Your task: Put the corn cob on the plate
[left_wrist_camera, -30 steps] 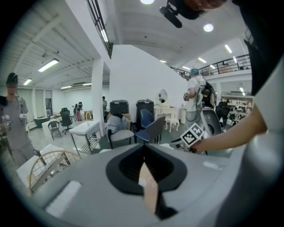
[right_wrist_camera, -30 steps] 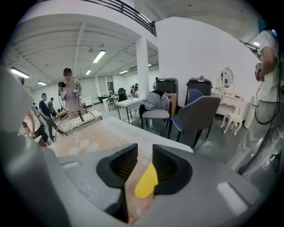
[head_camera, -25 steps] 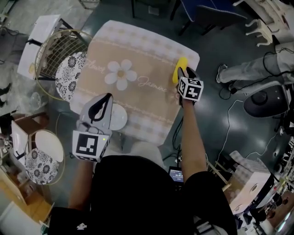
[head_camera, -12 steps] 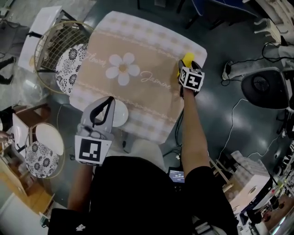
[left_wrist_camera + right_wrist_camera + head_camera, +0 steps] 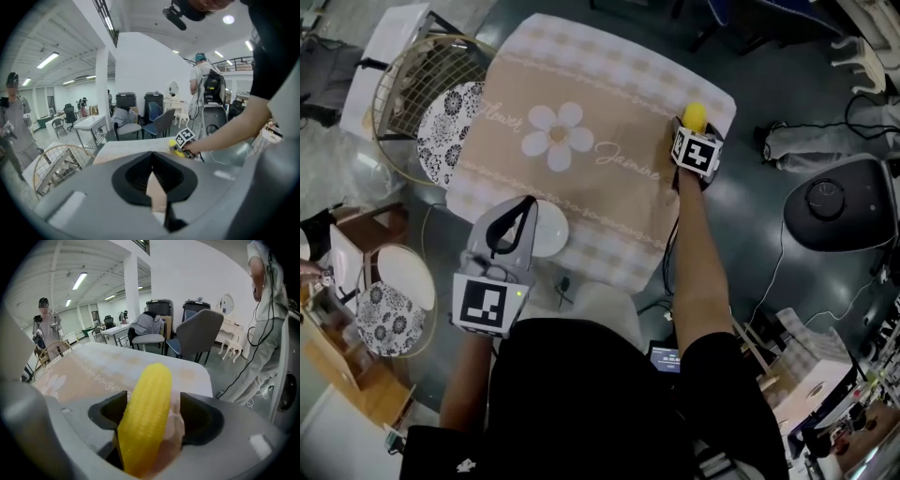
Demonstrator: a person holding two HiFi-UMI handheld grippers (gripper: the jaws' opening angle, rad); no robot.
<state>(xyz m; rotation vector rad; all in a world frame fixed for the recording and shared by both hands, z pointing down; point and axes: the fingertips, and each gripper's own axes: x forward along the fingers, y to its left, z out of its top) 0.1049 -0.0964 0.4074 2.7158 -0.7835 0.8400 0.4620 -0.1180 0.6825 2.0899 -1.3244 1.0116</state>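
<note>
Two changes: your right gripper (image 5: 155, 413) is dropping onto the corn cob (image 5: 695, 115) at the table's (image 5: 609, 84) far corner, jaws spreading around it; your left gripper (image 5: 517, 204) is keeping its jaws together by the plate (image 5: 548, 239).

We see a bright, evenly lit indoor scene. Light comes from ceiling strip lights (image 5: 49, 59) in the upper left of both gripper views, and a round lamp (image 5: 228, 19) glares at the upper right of the left one. Shadows are soft everywhere. Both gripper views bend strongly and darken to black at the corners. The corn cob (image 5: 143, 413), close to the lens, looks slightly soft. The head view's dark floor (image 5: 750, 225) shows a faint sheen.
</note>
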